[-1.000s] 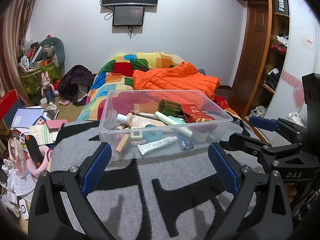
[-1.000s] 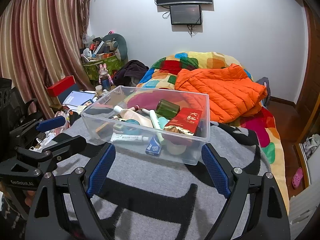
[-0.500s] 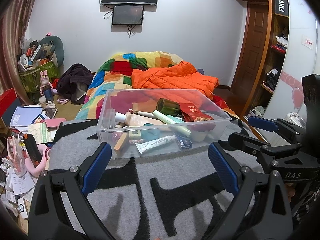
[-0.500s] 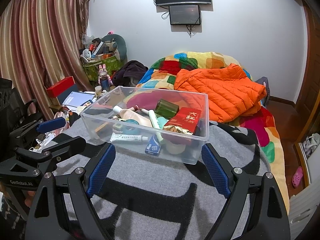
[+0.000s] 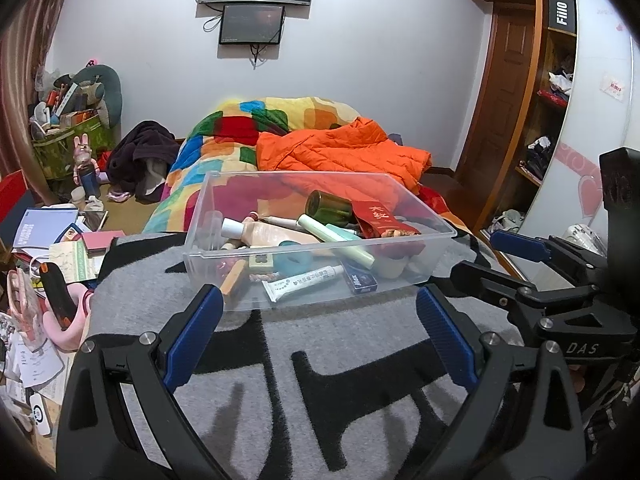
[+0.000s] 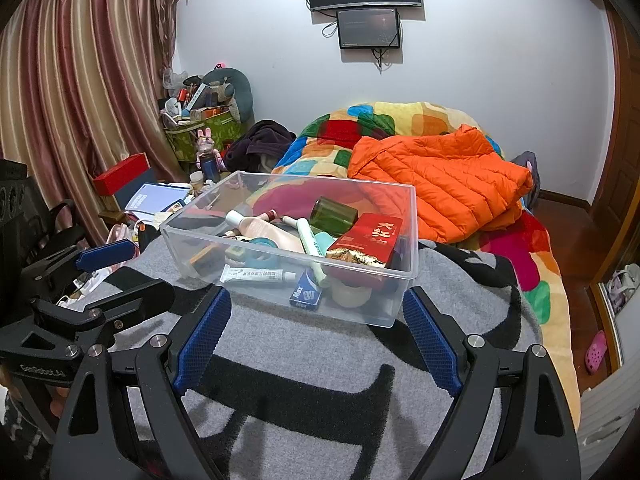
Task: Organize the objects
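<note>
Clear plastic is what I note first: through the left wrist camera, a transparent bin (image 5: 320, 240) sits on a grey blanket with black markings (image 5: 280, 380), ahead of my left gripper (image 5: 318, 334). Its blue-padded fingers (image 5: 192, 344) are spread wide and hold nothing; their tips stop just short of the bin's near wall. Inside the bin I record a dark green jar (image 5: 329, 205), a red packet (image 5: 380, 220), a pale green tube (image 5: 336, 239), a white tube (image 5: 306, 283), a small blue box (image 5: 360, 278) and a peach bottle (image 5: 276, 234), all piled loosely. The right gripper (image 5: 560, 280) shows at the right edge, apart from the bin. An orange jacket (image 5: 344, 152) lies on the bed behind.

Through the right wrist camera, I see the same bin (image 6: 292, 256), nearer its right corner. My right gripper (image 6: 316, 338) is likewise spread, empty, fingertips just short of the bin wall. The red packet (image 6: 370, 240) leans at the right side, the blue box (image 6: 306, 294) against the front wall. The left gripper (image 6: 80, 280) sits at the left edge.
</note>
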{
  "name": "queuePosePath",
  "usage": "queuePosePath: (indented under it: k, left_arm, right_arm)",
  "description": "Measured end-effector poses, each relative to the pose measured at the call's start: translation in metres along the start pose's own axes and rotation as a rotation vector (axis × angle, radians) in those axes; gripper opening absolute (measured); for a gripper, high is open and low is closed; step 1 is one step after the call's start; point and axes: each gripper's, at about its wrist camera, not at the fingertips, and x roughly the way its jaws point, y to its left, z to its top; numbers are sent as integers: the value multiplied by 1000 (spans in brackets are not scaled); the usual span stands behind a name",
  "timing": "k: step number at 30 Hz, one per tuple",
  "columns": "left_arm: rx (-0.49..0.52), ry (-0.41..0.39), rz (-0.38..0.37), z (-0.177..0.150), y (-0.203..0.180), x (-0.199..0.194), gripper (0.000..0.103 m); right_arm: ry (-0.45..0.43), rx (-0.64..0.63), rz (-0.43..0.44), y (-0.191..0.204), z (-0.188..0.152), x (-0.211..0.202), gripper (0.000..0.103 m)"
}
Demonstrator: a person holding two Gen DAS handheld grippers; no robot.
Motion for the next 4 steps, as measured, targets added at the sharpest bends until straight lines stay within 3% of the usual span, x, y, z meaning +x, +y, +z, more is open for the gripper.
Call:
queuePosePath:
  k: [4]
  left_arm:
    - [-5, -1, -9, 1, 0, -3, 99]
  right_arm:
    - [-1, -1, -1, 0, 0, 0, 86]
